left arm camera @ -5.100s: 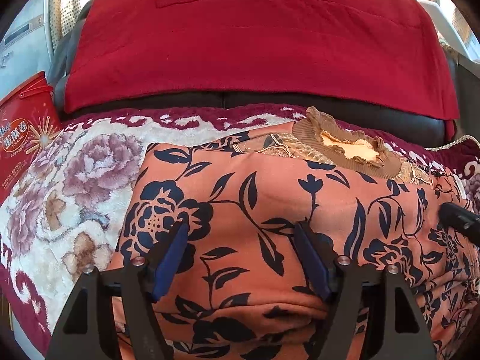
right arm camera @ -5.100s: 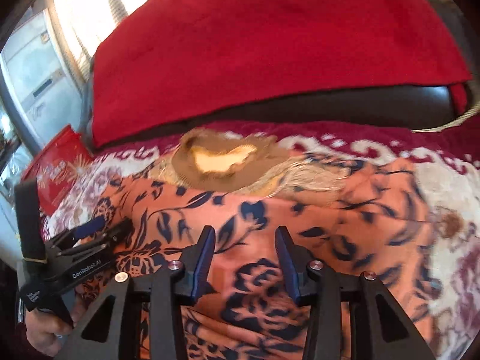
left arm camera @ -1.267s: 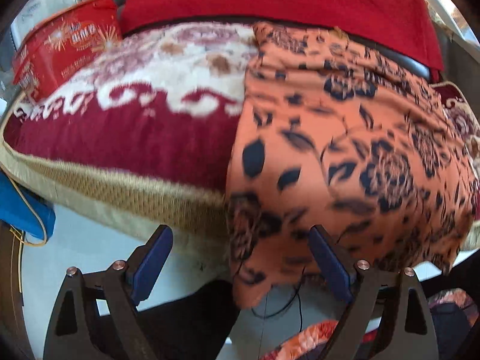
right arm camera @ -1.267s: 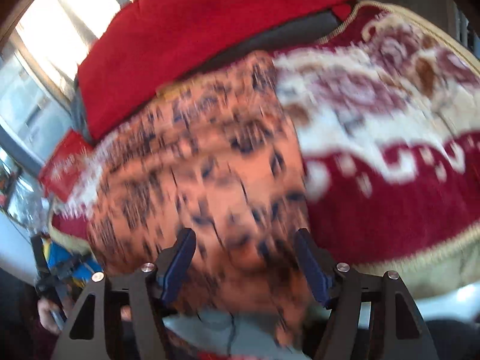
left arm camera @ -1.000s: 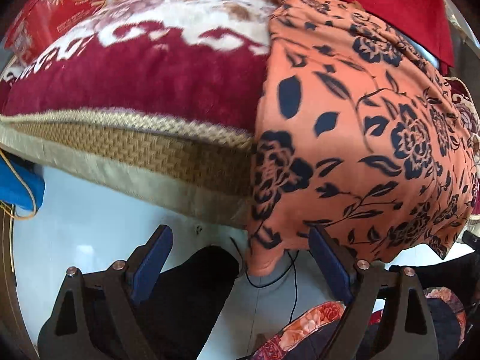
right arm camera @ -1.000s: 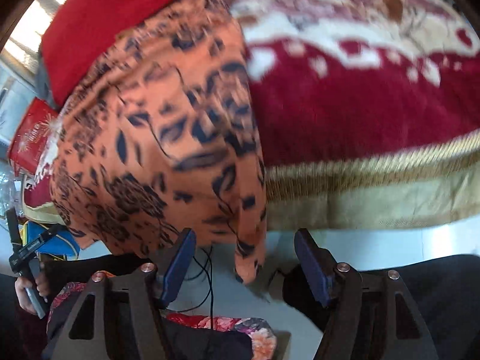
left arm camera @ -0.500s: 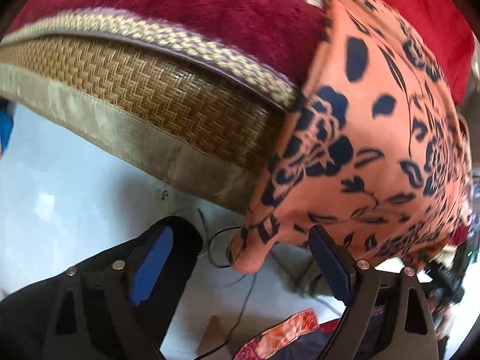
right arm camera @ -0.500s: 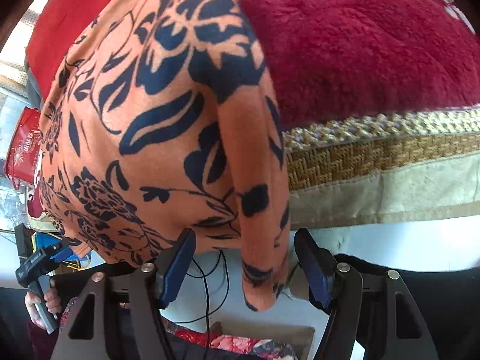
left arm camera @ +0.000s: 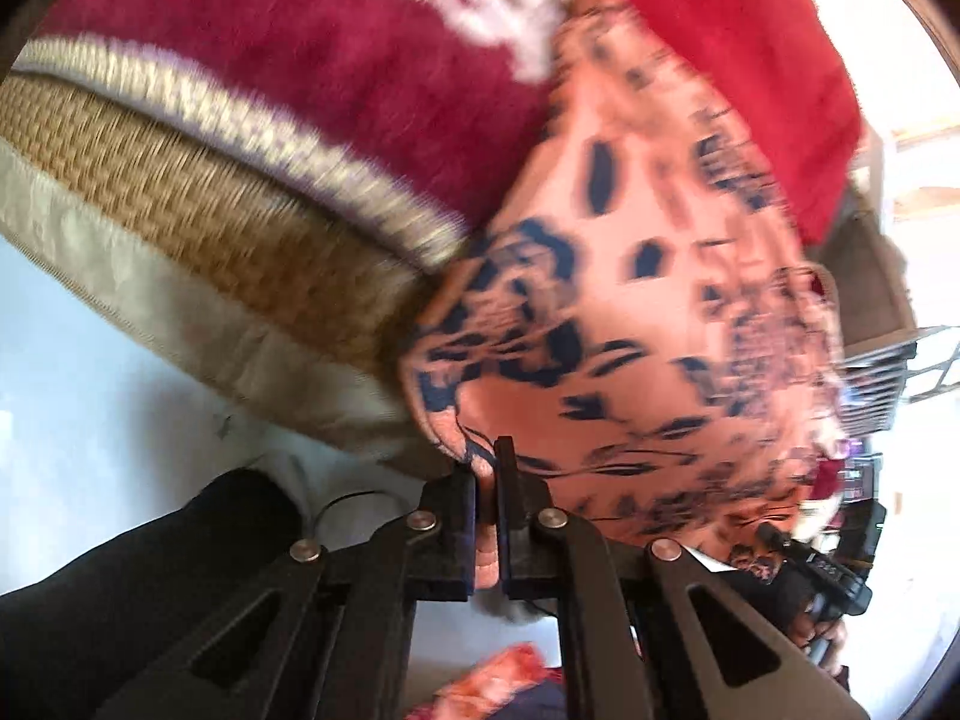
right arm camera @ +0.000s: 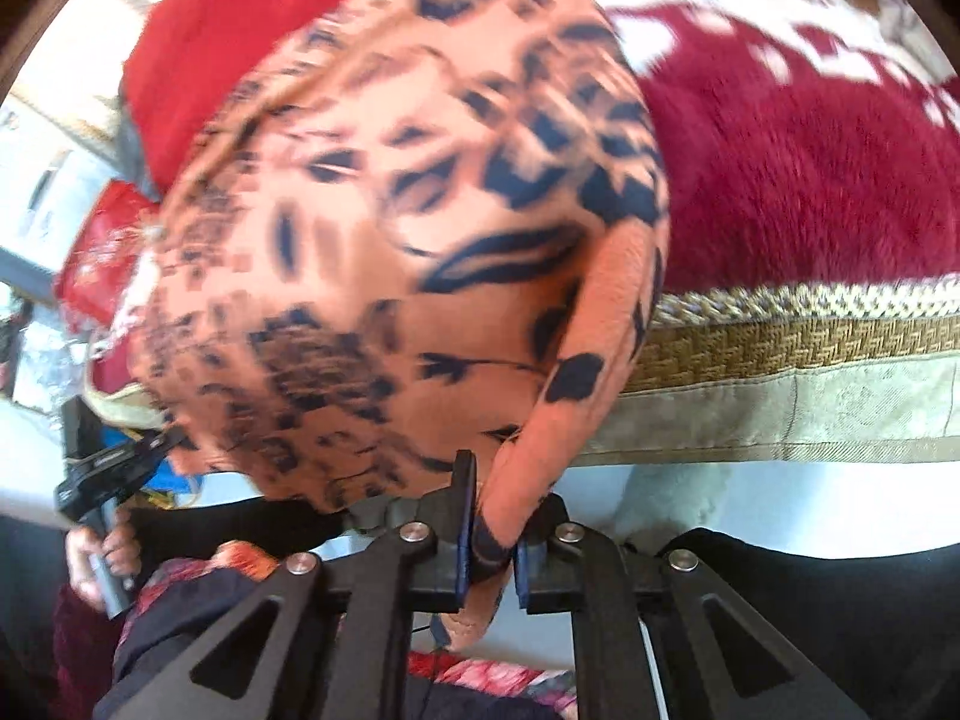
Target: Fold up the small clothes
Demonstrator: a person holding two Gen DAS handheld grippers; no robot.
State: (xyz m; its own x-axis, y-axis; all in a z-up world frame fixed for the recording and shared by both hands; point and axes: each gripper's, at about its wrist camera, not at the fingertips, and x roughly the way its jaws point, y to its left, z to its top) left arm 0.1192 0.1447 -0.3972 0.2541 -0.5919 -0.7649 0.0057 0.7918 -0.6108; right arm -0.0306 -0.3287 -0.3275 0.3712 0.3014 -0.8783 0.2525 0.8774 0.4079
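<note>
An orange garment with a dark blue flower print lies on a red and white plush blanket and hangs over its front edge. My left gripper is shut on the garment's lower left hem corner. The garment also fills the right wrist view. My right gripper is shut on its lower right hem corner, which hangs below the edge. The left gripper shows in the right wrist view, at the garment's other corner.
The plush blanket has a gold woven border along its front edge. A red cushion stands behind. A red box sits at the far left. Pale floor and dark trouser legs lie below.
Both grippers moved in to the hanging hem and closed on its two lower corners; half a second ago both were open just short of the cloth.
</note>
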